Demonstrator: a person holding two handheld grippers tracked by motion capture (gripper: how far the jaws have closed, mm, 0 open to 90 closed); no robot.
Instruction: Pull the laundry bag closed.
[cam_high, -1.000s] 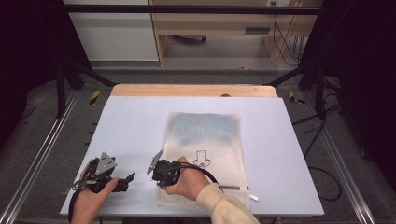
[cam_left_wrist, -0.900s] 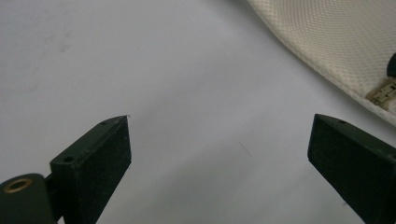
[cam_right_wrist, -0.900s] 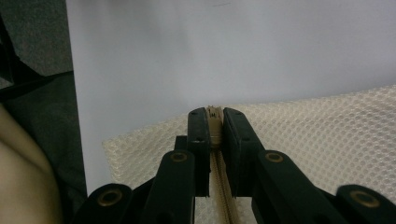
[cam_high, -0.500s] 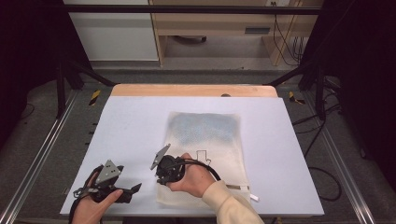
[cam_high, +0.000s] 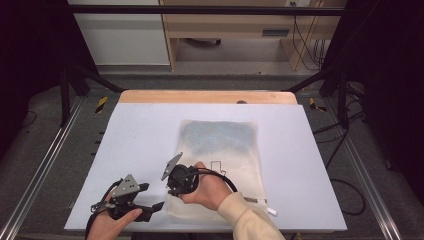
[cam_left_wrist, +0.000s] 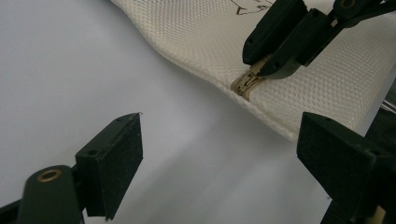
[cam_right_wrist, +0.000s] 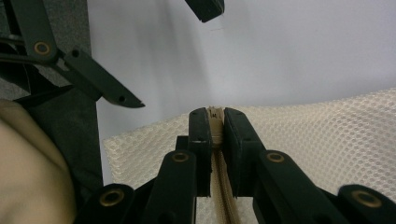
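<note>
Bag: mesh bag (cam_high: 220, 165) lies flat mid-table.
Right gripper (cam_right_wrist: 214, 122): clamped on zipper pull (cam_left_wrist: 246, 84) (near corner).
Left gripper (cam_left_wrist: 219, 154): wide, just been closing, empty.
Next: we pin the corner, then draw the zipper.

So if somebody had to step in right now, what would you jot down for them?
Right tool: shut on the zip pull at the near left corner of the mesh bag.
Left tool: jaws wide and empty, just been closing a little, over the bare white table beside that corner.
Done: the pull is gripped.
Left: probably pinch the bag's corner with the left tool, then draw the zip along.
</note>
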